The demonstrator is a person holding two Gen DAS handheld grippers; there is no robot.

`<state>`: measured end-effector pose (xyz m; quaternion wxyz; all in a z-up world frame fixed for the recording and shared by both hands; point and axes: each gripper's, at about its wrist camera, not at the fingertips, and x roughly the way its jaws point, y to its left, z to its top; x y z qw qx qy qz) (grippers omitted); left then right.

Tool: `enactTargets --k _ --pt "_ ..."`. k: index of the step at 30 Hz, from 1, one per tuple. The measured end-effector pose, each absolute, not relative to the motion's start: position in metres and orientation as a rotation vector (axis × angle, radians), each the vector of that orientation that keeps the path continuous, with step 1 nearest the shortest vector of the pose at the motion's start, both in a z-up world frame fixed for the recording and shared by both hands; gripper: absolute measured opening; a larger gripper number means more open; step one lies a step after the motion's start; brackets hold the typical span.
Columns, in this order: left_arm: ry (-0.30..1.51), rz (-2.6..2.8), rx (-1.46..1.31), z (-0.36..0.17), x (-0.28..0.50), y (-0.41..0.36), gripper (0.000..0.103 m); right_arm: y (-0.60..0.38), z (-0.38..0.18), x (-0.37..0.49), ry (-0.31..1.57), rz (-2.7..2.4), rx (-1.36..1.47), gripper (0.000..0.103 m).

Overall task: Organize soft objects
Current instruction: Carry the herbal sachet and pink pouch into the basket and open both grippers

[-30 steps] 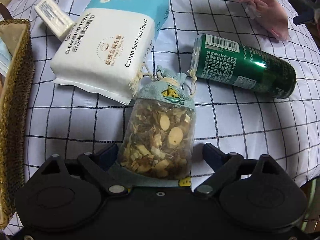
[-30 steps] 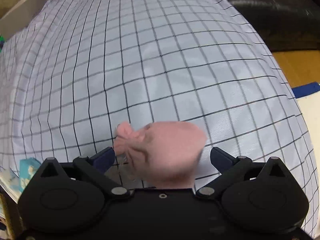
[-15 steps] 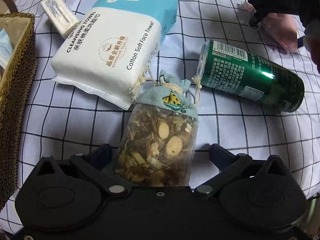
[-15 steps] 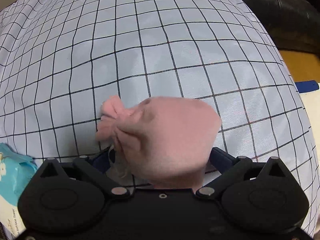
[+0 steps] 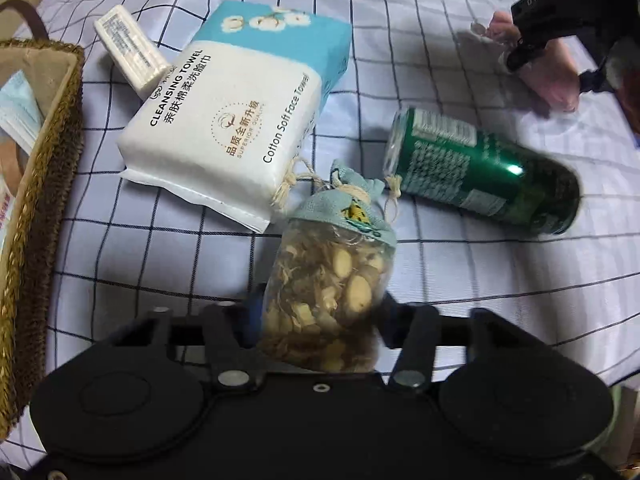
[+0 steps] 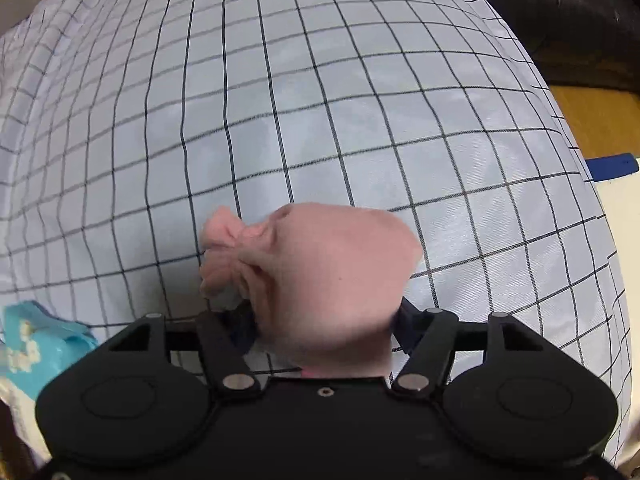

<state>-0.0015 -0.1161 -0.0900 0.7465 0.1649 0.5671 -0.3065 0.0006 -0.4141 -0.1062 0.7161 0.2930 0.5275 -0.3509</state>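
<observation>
The herb sachet (image 5: pixel 334 280) is a clear pouch packed with dried slices and shavings, topped by a blue cloth neck tied with string. It lies on the checked cloth (image 5: pixel 460 280) between the pack of cotton face towels (image 5: pixel 236 108) and the green can (image 5: pixel 480 168), which lies on its side. The left claw (image 5: pixel 320 320) has just been closing and now pinches the sachet's lower end. The pink drawstring pouch (image 6: pixel 332 276) is soft and gathered at its neck; the right claw (image 6: pixel 324 328) has just been closing too, and its pads press the pouch's sides.

A second ago both claws stood spread around their bags; now both linkages are drawn in. The can has shifted slightly.

The bottoms of both bags are hidden behind the claw bodies. The can's print is blurred. A woven basket (image 5: pixel 36 216) is cut off at the left edge, with a face mask (image 5: pixel 20 108) partly visible inside. A small white packet (image 5: pixel 130 56) lies behind the towels.
</observation>
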Motion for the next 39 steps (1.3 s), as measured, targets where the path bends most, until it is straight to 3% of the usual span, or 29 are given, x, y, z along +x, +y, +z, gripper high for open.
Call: enactTargets --k 15,29,39 --pt "1.208 -0.633 0.279 -0.023 -0.005 -0.090 0.044 -0.360 -0.005 0.013 1.022 -0.652 0.550 0.064" --pt "1.059 -0.384 0.156 0.076 0.055 0.019 0.045 -0.231 0.060 0.064 0.969 -0.352 0.416 0.065" --pt "1.071 -0.203 0.114 0.073 0.106 0.075 0.047 -0.115 0.073 0.111 0.963 -0.118 0.340 0.065"
